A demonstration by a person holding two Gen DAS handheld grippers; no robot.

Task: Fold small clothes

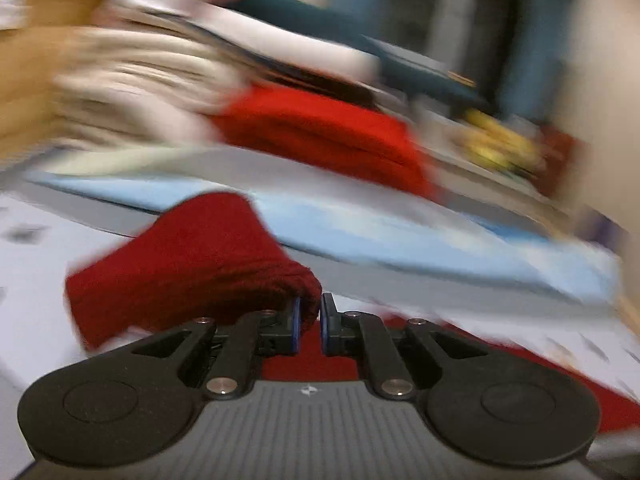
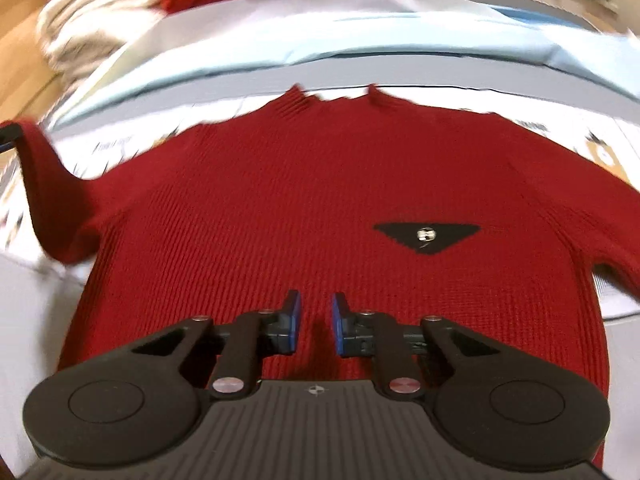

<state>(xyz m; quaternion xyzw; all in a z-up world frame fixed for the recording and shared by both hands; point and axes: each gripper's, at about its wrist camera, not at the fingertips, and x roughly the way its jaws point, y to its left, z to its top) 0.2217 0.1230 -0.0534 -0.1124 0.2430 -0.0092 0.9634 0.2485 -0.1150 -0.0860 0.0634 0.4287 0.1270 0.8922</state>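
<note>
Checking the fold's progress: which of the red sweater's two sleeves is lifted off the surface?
The sleeve at the picture's left, raised and pinched in the left tongs; the other sleeve lies flat.

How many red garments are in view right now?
2. The dark red sweater lies flat under the right gripper, one sleeve lifted in the left gripper's jaws. A brighter red garment sits in the pile behind. Others may be hidden there.
</note>
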